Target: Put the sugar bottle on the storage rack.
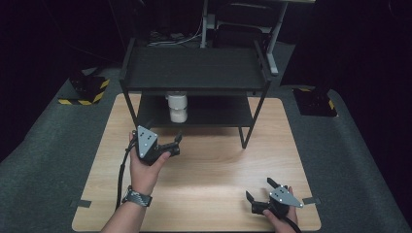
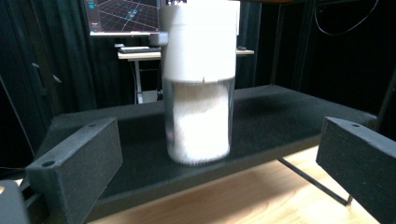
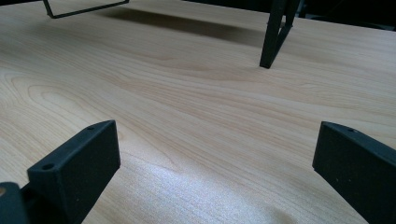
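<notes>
Left tongs spread wide, holding nothing, aimed at the clear cylindrical jar of white powder with a tall white cap, which stands just ahead of them on the black two-tier rack's lower shelf. We judge the grasp not yet made; closing and lifting remain. Upper shelf overhangs the jar, limiting lift. Right tongs also spread, idle over the pale wooden desk, well apart.

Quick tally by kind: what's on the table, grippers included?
Grippers: 2, left gripper and right gripper, both open
Two-tier black shelf racks: 1, rack
White-capped jars of white powder: 1, jar on the lower shelf
Total: 4
</notes>
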`<action>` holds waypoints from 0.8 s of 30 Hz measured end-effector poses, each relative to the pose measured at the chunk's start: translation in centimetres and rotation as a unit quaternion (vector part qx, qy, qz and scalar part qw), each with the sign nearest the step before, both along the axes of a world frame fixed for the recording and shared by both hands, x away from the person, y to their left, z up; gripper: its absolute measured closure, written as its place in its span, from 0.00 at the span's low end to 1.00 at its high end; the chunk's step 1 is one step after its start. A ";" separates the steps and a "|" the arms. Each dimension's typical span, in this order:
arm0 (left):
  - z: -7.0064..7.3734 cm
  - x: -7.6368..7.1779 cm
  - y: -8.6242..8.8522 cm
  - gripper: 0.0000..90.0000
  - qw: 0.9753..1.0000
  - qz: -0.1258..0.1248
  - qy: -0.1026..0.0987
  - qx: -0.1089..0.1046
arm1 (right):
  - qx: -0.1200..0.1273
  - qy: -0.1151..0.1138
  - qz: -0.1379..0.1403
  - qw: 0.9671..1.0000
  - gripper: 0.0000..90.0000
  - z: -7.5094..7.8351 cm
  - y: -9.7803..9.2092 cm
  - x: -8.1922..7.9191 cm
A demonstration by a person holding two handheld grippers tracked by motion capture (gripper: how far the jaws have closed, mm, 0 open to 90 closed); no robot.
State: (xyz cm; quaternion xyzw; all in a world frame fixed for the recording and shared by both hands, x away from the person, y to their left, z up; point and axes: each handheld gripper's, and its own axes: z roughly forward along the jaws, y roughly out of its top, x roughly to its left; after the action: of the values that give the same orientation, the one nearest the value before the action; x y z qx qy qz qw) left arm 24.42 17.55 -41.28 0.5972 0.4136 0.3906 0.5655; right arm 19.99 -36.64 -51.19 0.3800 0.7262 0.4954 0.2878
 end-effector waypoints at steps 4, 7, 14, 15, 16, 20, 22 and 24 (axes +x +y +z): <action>-1.0 -1.0 1.0 0.01 1.000 -0.003 0.000 0.003 | 0.000 0.000 0.000 1.000 0.01 0.0 0.0 0.0; -2.0 -1.9 1.8 0.01 1.000 -0.004 0.002 0.004 | 0.000 0.000 0.000 1.000 0.01 0.0 0.0 0.0; -4.4 -3.6 3.3 0.01 1.000 -0.006 0.012 0.011 | -0.001 -0.002 0.000 1.000 0.01 0.0 0.0 0.0; -4.4 -3.6 3.3 0.01 1.000 -0.006 0.012 0.011 | -0.001 -0.002 0.000 1.000 0.01 0.0 0.0 0.0; -4.7 -3.9 3.4 0.01 1.000 -0.007 0.012 0.012 | -0.001 -0.002 0.001 1.000 0.01 0.0 0.0 0.0; -6.0 -5.0 4.2 0.01 1.000 -0.017 0.019 0.017 | -0.002 -0.004 0.002 1.000 0.01 -0.1 0.0 -0.1; -6.6 -5.4 4.4 0.01 0.999 -0.022 0.020 0.019 | -0.002 -0.005 0.002 1.000 0.01 -0.1 0.0 -0.1; -6.9 -5.6 4.5 0.01 0.999 -0.025 0.020 0.020 | -0.002 -0.005 0.003 1.000 0.01 -0.1 0.0 -0.1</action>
State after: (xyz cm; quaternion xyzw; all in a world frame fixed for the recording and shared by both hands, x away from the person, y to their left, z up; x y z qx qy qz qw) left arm 18.81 22.07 -48.15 0.6262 0.4019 0.3724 0.5546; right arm 19.92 -36.68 -51.30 0.3751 0.7265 0.4968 0.2909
